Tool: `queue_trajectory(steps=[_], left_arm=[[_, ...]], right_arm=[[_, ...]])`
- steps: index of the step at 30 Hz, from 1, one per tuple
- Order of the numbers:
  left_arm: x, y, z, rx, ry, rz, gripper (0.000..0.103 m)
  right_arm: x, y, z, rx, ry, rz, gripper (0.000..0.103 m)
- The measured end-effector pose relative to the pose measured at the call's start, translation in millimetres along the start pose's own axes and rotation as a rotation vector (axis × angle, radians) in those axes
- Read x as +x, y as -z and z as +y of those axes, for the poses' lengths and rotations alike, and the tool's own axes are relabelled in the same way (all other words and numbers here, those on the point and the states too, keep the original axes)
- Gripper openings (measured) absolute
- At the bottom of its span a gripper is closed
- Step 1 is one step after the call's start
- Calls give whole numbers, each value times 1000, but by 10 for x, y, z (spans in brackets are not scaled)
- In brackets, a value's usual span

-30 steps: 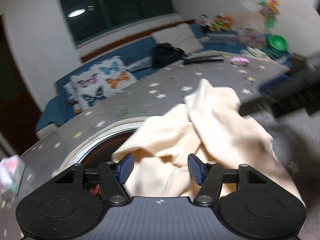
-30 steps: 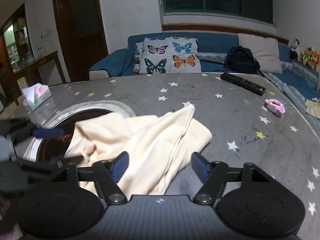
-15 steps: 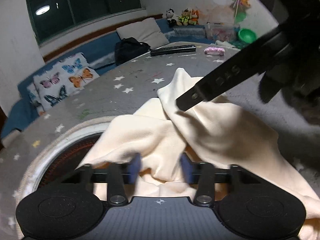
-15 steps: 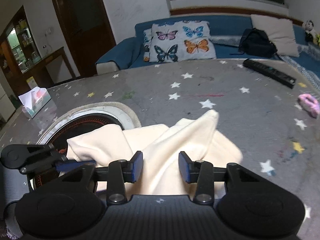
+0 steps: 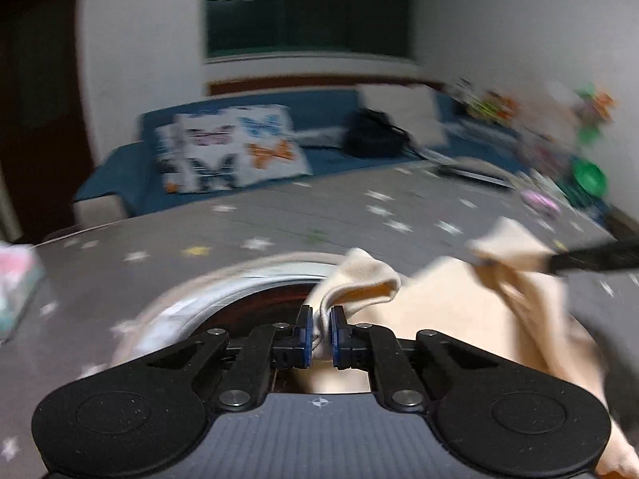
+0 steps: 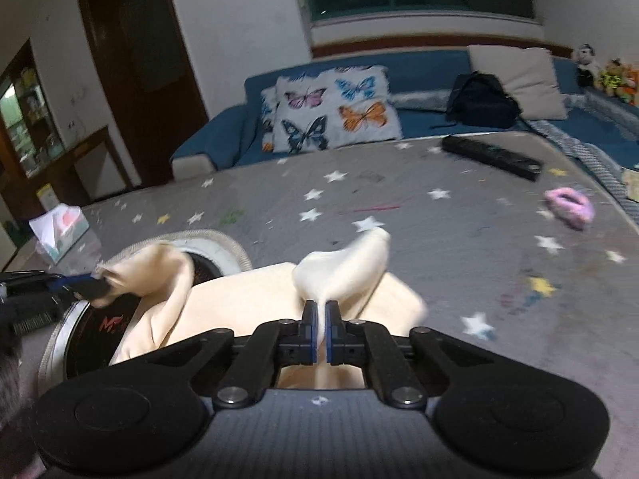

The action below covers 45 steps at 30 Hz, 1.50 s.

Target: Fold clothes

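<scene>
Two pairs of hand-held tongs each pinched a separate bunch of a cream garment [image 6: 255,299] that lay crumpled on a grey, star-printed table [image 6: 459,239], one side of it draped over a round inset burner [image 6: 92,327] ringed in pale metal. The left gripper [image 5: 320,329] was closing its blue pads on a raised fold at the burner side, cloth already squeezed between them; the right gripper [image 6: 319,333] had clamped tight on a peak of fabric nearer the table's middle, its pads pressed on the cloth. Taking the garment at two well-separated points appeared meant to let the person lift and spread it flat before any fold could be made, so the work looked barely started. The burner recess under the cloth stood as the likeliest snag, since fabric could sag into it or catch on the rim. Beside the burner on the left sat a tissue box [image 6: 60,231]. Farther across the table, well clear of the garment, lay a long black remote [image 6: 491,157] and a small pink object [image 6: 569,205], too blurred to identify. Behind the table ran a blue sofa [image 6: 423,68] with butterfly cushions [image 6: 335,107] and a black bag [image 6: 481,99]. The left wrist view was smeared by motion.
</scene>
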<state>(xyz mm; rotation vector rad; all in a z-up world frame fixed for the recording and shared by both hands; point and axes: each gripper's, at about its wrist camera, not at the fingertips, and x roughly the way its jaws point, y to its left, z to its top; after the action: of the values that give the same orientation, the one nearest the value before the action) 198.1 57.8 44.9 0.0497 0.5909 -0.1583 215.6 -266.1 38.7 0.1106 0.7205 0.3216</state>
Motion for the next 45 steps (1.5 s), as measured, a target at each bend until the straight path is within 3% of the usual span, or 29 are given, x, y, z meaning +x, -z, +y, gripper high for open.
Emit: queue_trajectory(steps=[8,15,16,20,21,22,26,27,28,29,31,33,35,41,45], left_arm=[[-620,261,775,-176,-185,-17,9],[-1018,680,1135,-235,-282,62,8],[-1047,728,1159,-234,-294,74,2],[-1114,866,1232,-231,-342,108,2],[-1131,885,1230,-231,-343,114,2],[-1153,892,1200,-223,-331,115,2],[-1243,917,895,-143,-252,108,6],[-1255,922,788,-121,-221,106,7],[-1266,928,656,-97,-186,104,13],[-1278,934,524,-73,-151,102,26],[-1301,945,254,-22,-80,95,38],[-1310,947,-19,29,-10,85,42],[-1305,941,-243,64,46,78,52],[-1251,997,-767,209,150,71,55],[-1210,1028,-843,244,184,79,55]], right_arm=[[-614,264,-498,97,120,-67,3],[-847,666,-956,185,256,-11,4],[-856,700,-974,185,263,-3,5],[-905,783,-983,189,295,4,13],[-916,787,-981,192,300,-2,20],[-930,786,-978,198,304,-11,30],[-1002,758,-932,190,305,-45,38],[-985,734,-904,177,309,-48,46],[-957,717,-880,161,311,-45,54],[-921,700,-856,143,319,-44,56],[-804,674,-809,95,363,-41,57],[-661,662,-800,60,414,-32,64],[-527,656,-841,56,427,-6,65],[-655,773,-1000,25,546,-9,66],[-944,920,-1221,73,596,-9,66]])
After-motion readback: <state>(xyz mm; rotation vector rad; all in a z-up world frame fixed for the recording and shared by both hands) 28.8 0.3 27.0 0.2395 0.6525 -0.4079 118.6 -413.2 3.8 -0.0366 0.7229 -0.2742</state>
